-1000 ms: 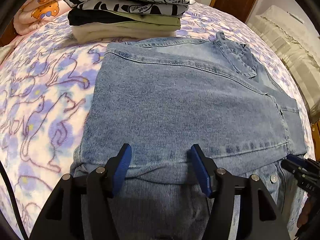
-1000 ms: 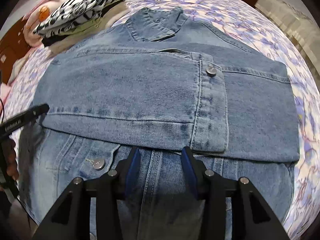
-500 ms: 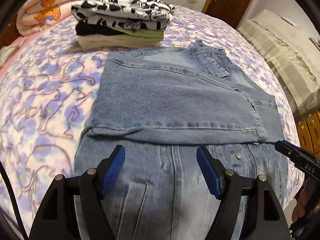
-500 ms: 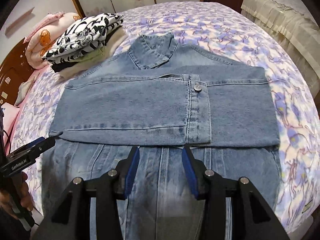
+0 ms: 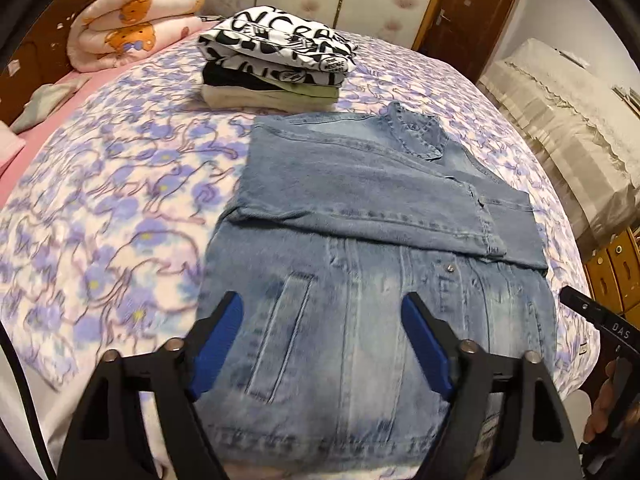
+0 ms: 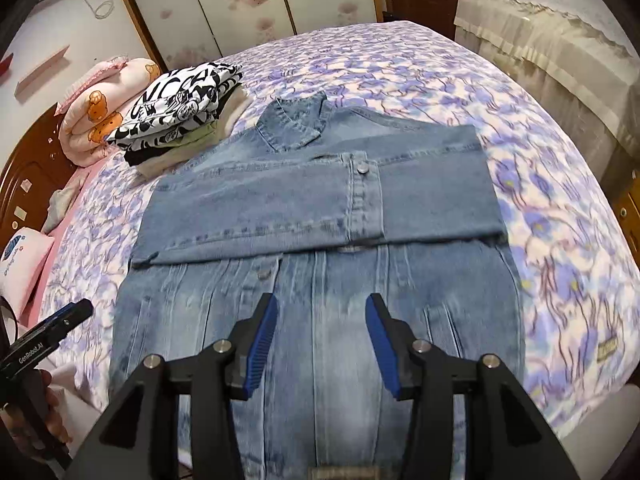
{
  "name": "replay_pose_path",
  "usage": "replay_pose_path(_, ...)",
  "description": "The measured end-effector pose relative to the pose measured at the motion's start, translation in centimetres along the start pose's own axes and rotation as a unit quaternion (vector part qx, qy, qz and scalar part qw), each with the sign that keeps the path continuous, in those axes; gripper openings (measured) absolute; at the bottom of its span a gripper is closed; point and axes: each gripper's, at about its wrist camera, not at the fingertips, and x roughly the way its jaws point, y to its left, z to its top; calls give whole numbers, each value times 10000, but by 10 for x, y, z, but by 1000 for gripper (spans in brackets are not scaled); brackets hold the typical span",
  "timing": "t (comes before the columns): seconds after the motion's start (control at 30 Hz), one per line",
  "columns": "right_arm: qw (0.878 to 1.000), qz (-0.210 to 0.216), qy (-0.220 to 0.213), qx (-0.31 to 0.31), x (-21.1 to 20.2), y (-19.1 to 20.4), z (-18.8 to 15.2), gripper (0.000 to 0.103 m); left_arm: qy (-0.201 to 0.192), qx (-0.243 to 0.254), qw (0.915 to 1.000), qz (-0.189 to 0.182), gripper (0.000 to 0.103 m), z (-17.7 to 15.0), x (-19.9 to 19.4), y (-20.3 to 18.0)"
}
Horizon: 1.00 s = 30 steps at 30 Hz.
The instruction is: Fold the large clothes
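A light-blue denim jacket lies flat on the bed, collar at the far end. Its sleeves are folded across the chest, and the cuff button shows in the right wrist view. My left gripper hangs above the jacket's lower half. Its jaws are opening wide, with nothing between the blue pads. My right gripper hovers over the same lower half, further right. Its jaws are opening too and hold nothing. Each gripper shows at the edge of the other's view, the right gripper and the left gripper.
A stack of folded clothes sits just beyond the jacket's far left corner. A rolled bear-print quilt lies by the wooden headboard. The floral bedspread surrounds the jacket. Cloth-covered furniture stands along the right.
Both grippers have lifted and drawn back from the folded sleeve, which stays flat on the jacket. The left jaws have spread much wider and the right jaws a little.
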Motion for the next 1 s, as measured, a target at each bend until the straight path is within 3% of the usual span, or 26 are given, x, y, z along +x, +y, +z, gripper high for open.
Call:
replay_pose_path(0.33, 9991, -360, 128, 159, -19, -27, -31, 49, 336, -122, 9993, 91, 83, -49, -3, 28)
replay_pose_path(0.7, 9902, -413, 1308, 268, 5, -93, -57, 50, 991, -313, 9946, -10, 83, -92, 32, 66)
replay_pose_path(1.0, 9812, -197, 1783, 707, 15, -160, -75, 52, 1185, -904, 9883, -336, 83, -104, 46, 100)
